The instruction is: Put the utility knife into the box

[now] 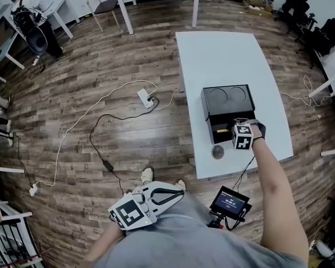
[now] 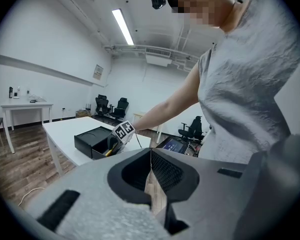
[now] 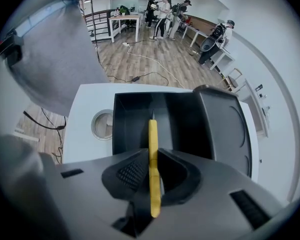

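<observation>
Lengthwise, utility knife (image 3: 153, 151) tip-first toward box (image 3: 186, 120).

r claw (image 3: 153, 160) clamps yellow utility knife (image 3: 153, 136), tip over open black box (image 3: 131, 121).

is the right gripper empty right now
No, the yellow utility knife is clamped between its jaws, with the tip pointing into the open black box.

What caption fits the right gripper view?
Right tool grips the yellow utility knife, tip aimed into the open black box.
</observation>
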